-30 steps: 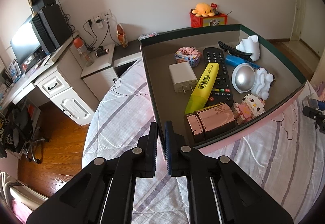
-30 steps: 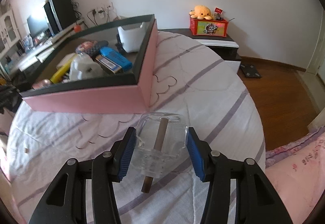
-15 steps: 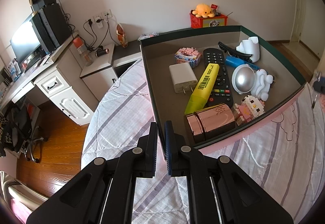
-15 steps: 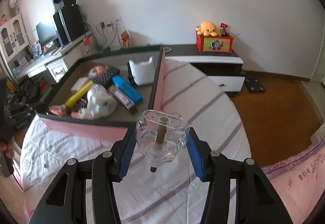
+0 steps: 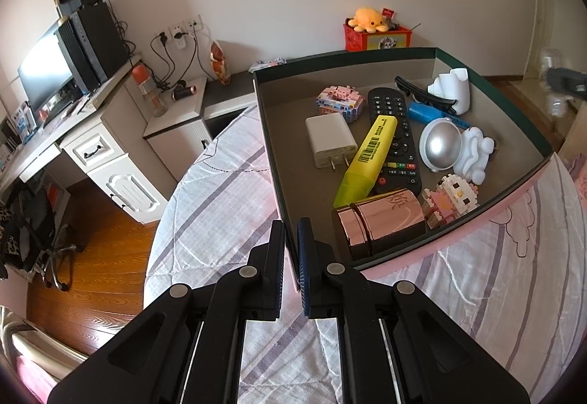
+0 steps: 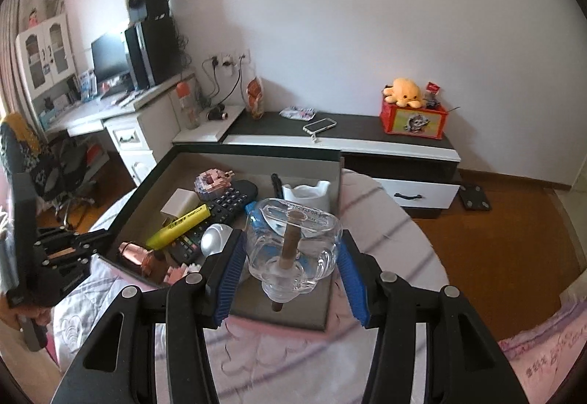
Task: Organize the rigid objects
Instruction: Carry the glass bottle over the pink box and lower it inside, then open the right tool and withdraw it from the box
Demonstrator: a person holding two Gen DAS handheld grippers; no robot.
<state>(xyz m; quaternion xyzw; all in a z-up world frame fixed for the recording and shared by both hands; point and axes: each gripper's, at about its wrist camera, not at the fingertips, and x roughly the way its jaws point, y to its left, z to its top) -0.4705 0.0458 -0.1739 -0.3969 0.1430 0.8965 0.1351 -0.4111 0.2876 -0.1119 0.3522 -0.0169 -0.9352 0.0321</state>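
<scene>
Item: box (image 5: 403, 54), open-topped, pink outside, dark rim, on the striped bed (image 5: 220, 206).

Contents, already stowed:
- copper tin (image 5: 379, 222), on its side at the near wall;
- yellow marker (image 5: 368, 156), lying across the remote (image 5: 396, 132);
- charger (image 5: 330, 140), mid-floor toward the left wall;
- block toy (image 5: 339, 101), toward the far-left corner;
- second block toy (image 5: 451, 198), at the near wall beside the tin;
- silver dome (image 5: 438, 145) and white figure (image 5: 475, 156), by the right wall;
- blue item (image 5: 425, 112), black clip (image 5: 418, 90), white holder (image 5: 451, 88), toward the far-right corner.

Item in transit: glass bottle (image 6: 291, 246), clear, with a brown stick down its middle. Position: in the air above the box's near-right corner, not yet set down. Long axis runs along the stick, tilted: broad flat base up and away, neck down toward the camera.

Right gripper (image 6: 290, 268): clenched on the bottle, blue pads on its two sides.

Left gripper (image 5: 290, 257): nipped on the box's left wall at the near-left corner, one finger inside, one outside.

Progress, by estimate: nearly complete. Remaining: lower and release the bottle. No other loose item shows on the bed.
</scene>
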